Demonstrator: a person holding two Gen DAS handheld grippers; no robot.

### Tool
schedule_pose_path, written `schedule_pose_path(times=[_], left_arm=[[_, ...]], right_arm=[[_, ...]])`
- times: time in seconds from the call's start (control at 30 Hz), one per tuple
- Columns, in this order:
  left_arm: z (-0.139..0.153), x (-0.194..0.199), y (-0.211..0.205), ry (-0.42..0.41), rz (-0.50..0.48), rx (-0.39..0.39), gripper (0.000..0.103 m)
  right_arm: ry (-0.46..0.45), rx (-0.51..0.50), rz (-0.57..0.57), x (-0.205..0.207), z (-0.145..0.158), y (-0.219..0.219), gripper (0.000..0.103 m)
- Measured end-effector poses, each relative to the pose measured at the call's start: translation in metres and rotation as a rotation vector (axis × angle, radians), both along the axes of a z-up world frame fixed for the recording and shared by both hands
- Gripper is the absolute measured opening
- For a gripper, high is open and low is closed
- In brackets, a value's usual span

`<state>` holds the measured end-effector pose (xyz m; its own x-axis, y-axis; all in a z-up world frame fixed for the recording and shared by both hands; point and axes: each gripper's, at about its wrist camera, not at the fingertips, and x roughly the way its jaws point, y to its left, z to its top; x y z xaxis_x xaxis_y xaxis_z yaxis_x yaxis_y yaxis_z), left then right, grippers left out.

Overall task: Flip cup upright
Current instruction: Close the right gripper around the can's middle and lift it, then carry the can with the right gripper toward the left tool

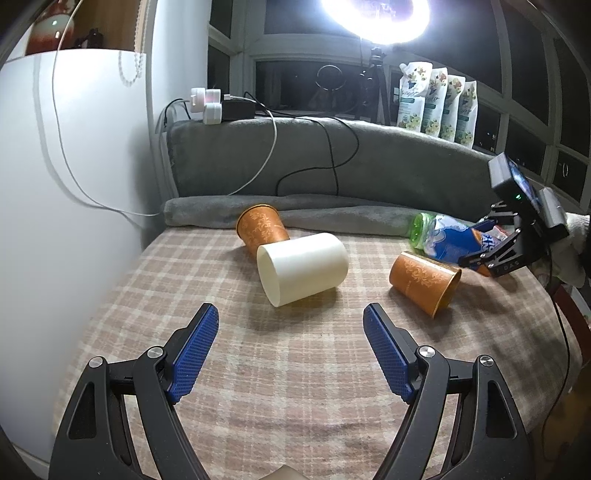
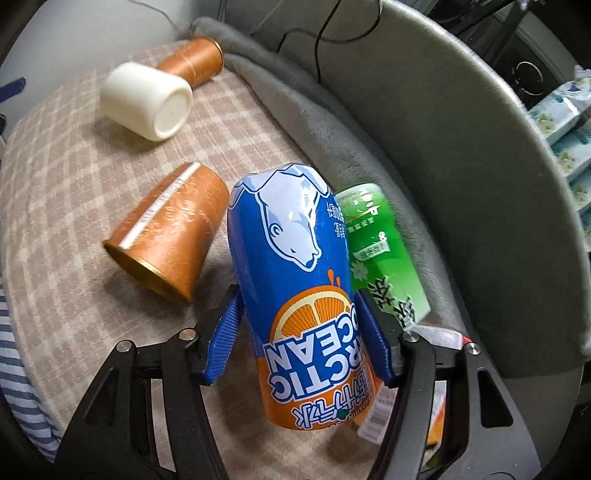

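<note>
I see a dark window and a bright lamp behind a grey blanket. The checked counter carries a white cup and two orange cups, all on their sides. My left hand-held gripper hangs wide apart, holding nothing. My right hand-held gripper clamps a blue can, upside down, beside a green bottle.

Open checked cloth lies before the left claw; ahead, the cream cylindrical cup on its side touches an orange patterned paper cup.
</note>
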<state>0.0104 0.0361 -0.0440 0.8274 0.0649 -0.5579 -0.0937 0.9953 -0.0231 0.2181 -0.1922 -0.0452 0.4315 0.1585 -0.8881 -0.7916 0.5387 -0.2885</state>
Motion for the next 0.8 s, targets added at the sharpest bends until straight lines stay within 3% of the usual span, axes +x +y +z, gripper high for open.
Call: schedule_pose_path(times=[0.37, 0.53, 0.8], left_arm=[[0.006, -0.009, -0.002, -0.003, -0.032, 0.004, 0.081], [0.010, -0.015, 0.000, -0.008, -0.040, 0.011, 0.081], [0.013, -0.024, 0.007, -0.010, -0.033, 0.023, 0.081]], right_arm=[[-0.053, 0.073, 0.105, -0.070, 0.047, 0.009, 0.064], [-0.022, 0.087, 0.216, -0.106, 0.041, 0.034, 0.064], [0.045, 0.058, 0.345, -0.134, 0.008, 0.078, 0.064]])
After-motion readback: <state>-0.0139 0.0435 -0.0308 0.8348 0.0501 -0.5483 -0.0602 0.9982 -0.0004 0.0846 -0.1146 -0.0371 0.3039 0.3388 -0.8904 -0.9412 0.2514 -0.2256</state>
